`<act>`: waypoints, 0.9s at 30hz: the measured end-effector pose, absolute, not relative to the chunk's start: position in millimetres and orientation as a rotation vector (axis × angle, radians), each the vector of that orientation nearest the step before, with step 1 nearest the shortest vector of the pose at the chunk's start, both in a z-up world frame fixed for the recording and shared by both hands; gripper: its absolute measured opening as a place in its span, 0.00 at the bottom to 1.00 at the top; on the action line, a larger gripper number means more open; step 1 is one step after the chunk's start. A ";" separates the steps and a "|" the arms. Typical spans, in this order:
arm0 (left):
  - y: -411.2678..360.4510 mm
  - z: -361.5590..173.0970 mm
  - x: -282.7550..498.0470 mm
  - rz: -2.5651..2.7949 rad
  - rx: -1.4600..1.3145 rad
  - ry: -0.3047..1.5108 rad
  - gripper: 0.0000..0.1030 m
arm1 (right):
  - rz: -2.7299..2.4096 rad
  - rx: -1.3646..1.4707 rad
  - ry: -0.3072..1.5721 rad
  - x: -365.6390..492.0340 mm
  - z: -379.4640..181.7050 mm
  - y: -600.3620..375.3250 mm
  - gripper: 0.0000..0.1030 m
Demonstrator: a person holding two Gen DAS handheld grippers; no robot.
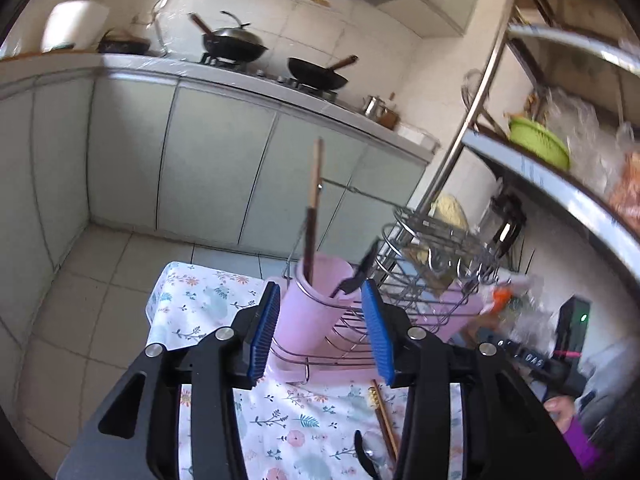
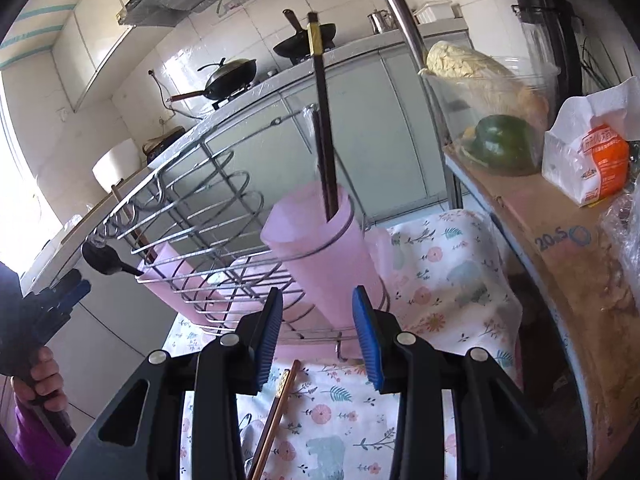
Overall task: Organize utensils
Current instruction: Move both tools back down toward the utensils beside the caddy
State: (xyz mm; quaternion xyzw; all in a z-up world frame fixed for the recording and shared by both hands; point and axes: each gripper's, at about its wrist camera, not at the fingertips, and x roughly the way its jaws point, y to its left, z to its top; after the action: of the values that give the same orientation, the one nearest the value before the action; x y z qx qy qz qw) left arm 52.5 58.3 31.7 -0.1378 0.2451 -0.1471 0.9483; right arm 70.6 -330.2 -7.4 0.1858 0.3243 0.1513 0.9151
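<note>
On the table, a floral cloth (image 2: 432,264) carries a wire rack (image 2: 192,220), which stands along the far edge of the cloth. At the rack's left end in the right wrist view, a black spoon (image 2: 102,258) pokes out over the left rim. To its right, a pink holder cup (image 2: 320,248) sits in a wire ring at the rack's end and holds dark chopsticks (image 2: 322,120) standing upright, their tops rising well above the cup's mouth. Nearer, on the cloth just in front of the rack, lies a loose chopstick (image 2: 276,408), with another black spoon (image 1: 366,456) beside it.

The left gripper (image 1: 322,334) has its blue pads spread, with the cup seen between them but not pinched. The right gripper (image 2: 318,336) is likewise spread and holds nothing, above the near part of the cloth. A hand (image 2: 40,376) in a purple sleeve grips the left tool's handle.
</note>
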 end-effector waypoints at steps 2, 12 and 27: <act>47.9 31.6 60.7 -0.308 -0.254 0.485 0.42 | 0.320 0.379 0.673 69.3 -8.9 -327.6 0.35; 47.6 35.9 125.3 -0.286 -0.367 0.544 0.06 | 0.314 0.444 0.712 75.4 -21.8 -335.9 0.35; 36.3 76.5 208.6 -0.350 -0.247 0.929 0.06 | 0.337 0.434 0.722 80.0 -22.3 -328.9 0.35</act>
State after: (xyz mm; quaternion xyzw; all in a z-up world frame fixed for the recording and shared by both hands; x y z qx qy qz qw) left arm 208.6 36.3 76.5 -0.1183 0.4446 -0.1674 0.8720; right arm 80.0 -328.9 -22.3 0.2096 0.3486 0.1626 0.8989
